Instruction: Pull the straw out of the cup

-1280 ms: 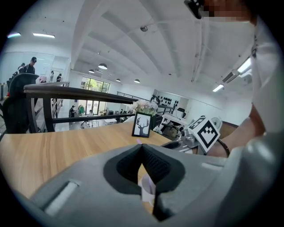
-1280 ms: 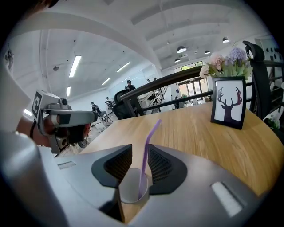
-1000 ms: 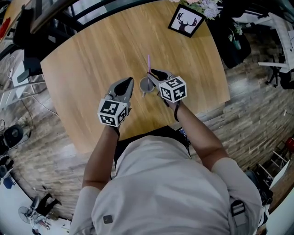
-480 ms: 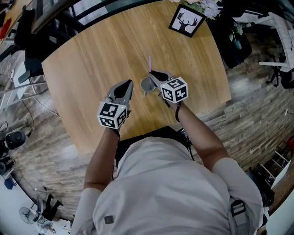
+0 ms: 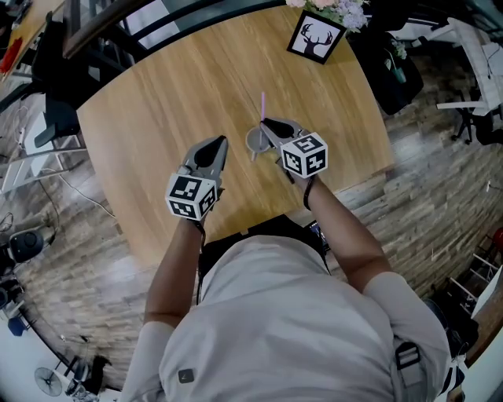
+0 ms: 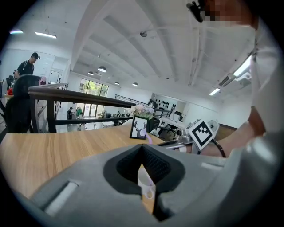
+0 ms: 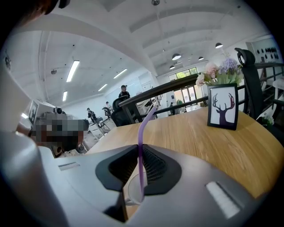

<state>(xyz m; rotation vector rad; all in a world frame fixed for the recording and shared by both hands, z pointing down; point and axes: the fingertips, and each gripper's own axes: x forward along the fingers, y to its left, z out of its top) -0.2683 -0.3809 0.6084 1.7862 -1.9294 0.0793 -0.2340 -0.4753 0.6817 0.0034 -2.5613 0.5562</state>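
Note:
A pale cup (image 5: 255,141) stands on the round wooden table (image 5: 157,94) with a purple straw (image 5: 262,104) rising out of it. My right gripper (image 5: 266,122) is just right of the cup and shut on the straw. In the right gripper view the straw (image 7: 144,122) runs up between the closed pads, with the cup (image 7: 132,190) below them. My left gripper (image 5: 218,143) is left of the cup and apart from it, shut with nothing in it. The left gripper view shows the cup (image 6: 145,184) through the slit below its jaws.
A framed deer picture (image 5: 317,37) stands at the table's far edge beside a bunch of flowers (image 5: 338,9). A black railing (image 6: 66,95) runs behind the table. Office chairs (image 5: 471,47) stand off its right side. The near table edge is by the person's body.
My right gripper has closed on the straw and risen a little, and the straw has come up with it. The left gripper has lifted slightly.

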